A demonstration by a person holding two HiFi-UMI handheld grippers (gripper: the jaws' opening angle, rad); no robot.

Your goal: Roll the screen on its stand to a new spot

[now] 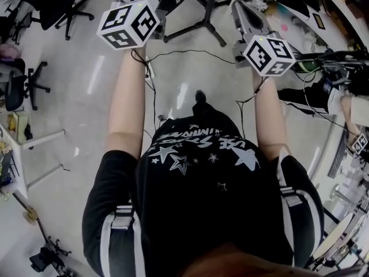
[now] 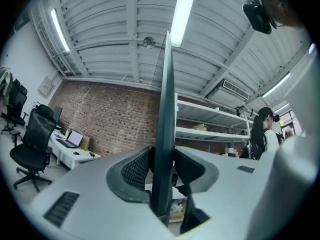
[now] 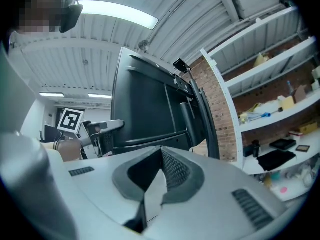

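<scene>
Your head view's top edge cuts off the screen (image 2: 165,99) above its stand (image 1: 203,23), and the jaws of your left hand-held gripper (image 2: 162,159); that gripper's body hides the screen's lower edge.

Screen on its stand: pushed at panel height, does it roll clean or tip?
Probably rolls readily: the stand has legs splayed over smooth floor. Likely top-heavy, since the screen is a big panel on a slim column, so high pushes may rock it. The left gripper pinches only its thin edge; that could slip.
</scene>
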